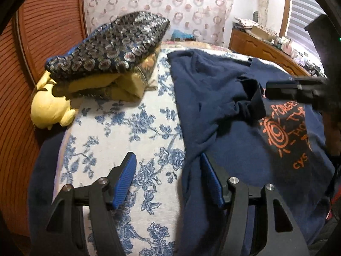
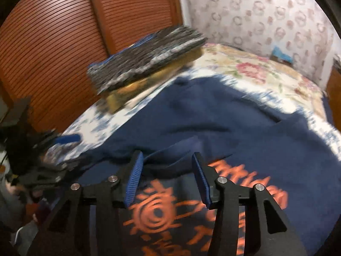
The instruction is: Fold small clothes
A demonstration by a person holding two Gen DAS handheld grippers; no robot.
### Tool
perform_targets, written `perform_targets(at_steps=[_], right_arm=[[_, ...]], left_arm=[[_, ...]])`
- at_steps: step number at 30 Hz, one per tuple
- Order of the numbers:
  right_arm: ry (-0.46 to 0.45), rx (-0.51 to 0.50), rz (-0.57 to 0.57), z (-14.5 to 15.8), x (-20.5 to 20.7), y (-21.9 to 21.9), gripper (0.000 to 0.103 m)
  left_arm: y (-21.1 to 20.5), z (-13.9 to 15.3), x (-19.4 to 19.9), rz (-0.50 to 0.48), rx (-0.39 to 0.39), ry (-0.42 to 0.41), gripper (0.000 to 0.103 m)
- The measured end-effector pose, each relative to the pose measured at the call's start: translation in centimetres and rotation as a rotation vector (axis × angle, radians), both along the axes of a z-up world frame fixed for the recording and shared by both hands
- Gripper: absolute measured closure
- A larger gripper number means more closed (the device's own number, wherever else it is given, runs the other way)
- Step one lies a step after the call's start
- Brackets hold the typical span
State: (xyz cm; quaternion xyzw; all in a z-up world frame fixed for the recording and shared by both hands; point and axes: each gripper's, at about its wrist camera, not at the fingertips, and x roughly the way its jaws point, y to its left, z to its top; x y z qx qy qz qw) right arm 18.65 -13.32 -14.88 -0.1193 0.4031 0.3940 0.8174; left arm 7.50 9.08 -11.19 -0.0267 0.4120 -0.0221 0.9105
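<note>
A navy blue cotton T-shirt with an orange sun print and orange lettering [image 1: 223, 115] lies spread and rumpled on the bed, filling the right half of the left wrist view and the lower centre and right of the right wrist view [image 2: 223, 128]. Part of the cloth is bunched into a dark fold near the middle of the shirt, just left of the print.

The left gripper [image 1: 168, 177] hangs over the shirt's left edge at the bottom of its own view, its jaws standing about half open with nothing held; one blue ribbed pad is over the bedsheet, the other over the navy cloth. The right gripper [image 2: 167, 175] sits above the orange print at the bottom of its view, jaws parted and empty, the dark fold of shirt lying just beyond its tips. That view is blurred.

Beneath the shirt is a white bedsheet with a blue flower pattern [image 1: 127, 132]. At the upper left of the left wrist view a dark cushion with a silver ring pattern [image 1: 110, 47] rests on folded yellow bedding [image 1: 119, 85], with a yellow plush toy [image 1: 50, 111] beside it at the bed's edge. Behind stand brown louvred wooden doors [image 2: 53, 42] and a pale wallpaper with pink rings [image 1: 162, 4].
</note>
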Motion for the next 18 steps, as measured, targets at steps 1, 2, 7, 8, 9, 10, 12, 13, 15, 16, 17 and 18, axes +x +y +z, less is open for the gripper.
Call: perform_targets(at_steps=[1,2,7,8,9,10,12,13,15,16,17,18], right_arm=[[0.013,0.001,0.009,-0.5,-0.3,0.3,0.057],[0.025,-0.001,0.018,-1.0,-0.7,0.6,0.058],[0.046,-0.029,0.03,-3.1,-1.2,1.8,0.075],[0.046,-0.034,0.03,-3.3,-1.2,1.8,0.081],[0.044,-0.035,0.03,-3.5,-1.3,1.8,0.094],[0.043,-0.027,0.033,-3.6,-1.4,1.6,0.097],[0.046,0.005,0.046,-3.2,-1.8,1.1,0.1],[0.046,0.02,0.045,-2.9,-2.1,0.8,0.101],[0.035,0.053,0.036,-2.1,-2.9,-0.3,0.101],[0.03,0.064,0.028,-1.8,-3.3,-0.8,0.101],[0.032,0.077,0.022,-1.5,-3.7,-1.3,0.101],[0.029,0.089,0.014,-1.3,-4.4,-2.0,0.101]], left_arm=[[0.0,0.0,0.0,-0.002,-0.002,-0.006,0.04],[0.0,0.0,0.0,-0.005,-0.001,-0.007,0.04],[0.1,-0.1,-0.2,-0.015,-0.002,-0.025,0.037],[0.1,-0.1,-0.3,-0.014,-0.003,-0.027,0.037],[0.1,-0.1,-0.3,-0.012,-0.002,-0.03,0.036],[0.1,-0.1,-0.3,-0.011,-0.002,-0.031,0.036],[0.1,-0.1,-0.3,-0.013,-0.001,-0.032,0.035],[0.2,-0.1,-0.2,-0.012,-0.003,-0.032,0.035],[0.1,-0.1,-0.3,-0.012,-0.004,-0.035,0.035],[0.1,-0.2,-0.2,-0.012,-0.004,-0.037,0.035],[0.1,-0.2,-0.3,-0.012,-0.005,-0.039,0.035],[0.1,-0.2,-0.2,-0.01,-0.006,-0.04,0.035]])
